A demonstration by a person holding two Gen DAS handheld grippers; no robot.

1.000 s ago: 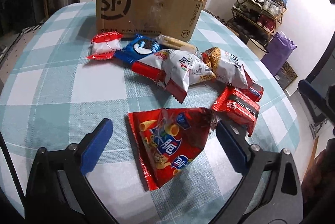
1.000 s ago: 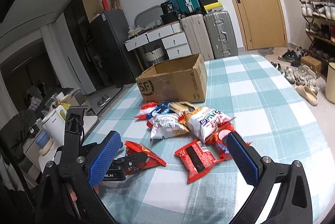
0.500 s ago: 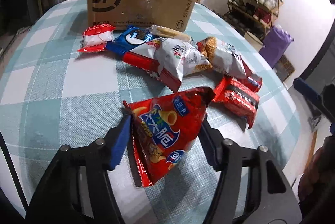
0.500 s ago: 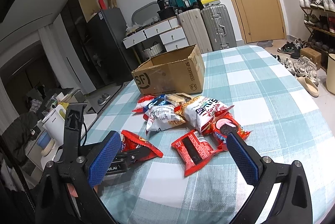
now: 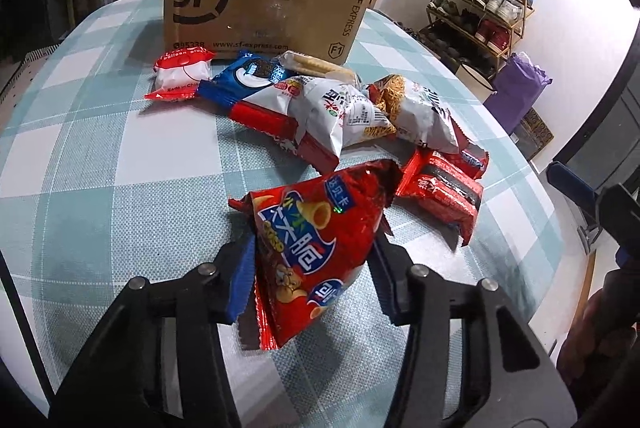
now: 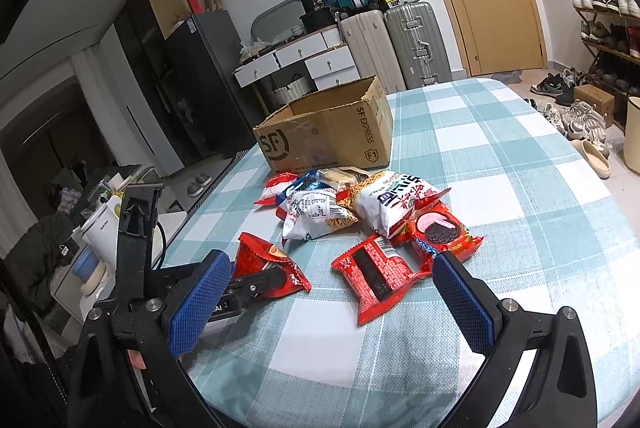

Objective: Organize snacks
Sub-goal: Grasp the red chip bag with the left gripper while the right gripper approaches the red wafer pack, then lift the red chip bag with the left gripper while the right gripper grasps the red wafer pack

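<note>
Step in hand: the pick-up of the first snack; the left claw (image 5: pixel 310 270) has just been closing, and its blue pads now press both sides of the red cone-snack bag (image 5: pixel 316 252), which bulges up between them.
Left claw: narrowed onto the bag and holding it; the bag's lower seam looks to be on or just above the tabletop (image 5: pixel 100 156), so the lift is judged not yet made.
Right claw (image 6: pixel 332 302): spread wide with nothing between its pads, hanging above the near tabletop with the red wafer pack (image 6: pixel 374 278) just ahead of it.
Where the snacks lie: the other packets sit heaped in the middle of the tabletop, the white noodle-snack bag (image 5: pixel 340 108) and the blue cookie pack (image 5: pixel 250 76) among them, just in front of the cardboard box (image 5: pixel 260 12).
Next move, as a judgement: raise the bag clear, carry it over the heap and let it go into the box, whose top stands open in the right wrist view.
Edges: the box's near wall is tall, so the bag must rise above its rim.
Open room: bare checked cloth lies to the left of the heap; the right side is busier, with the right claw close by.
</note>
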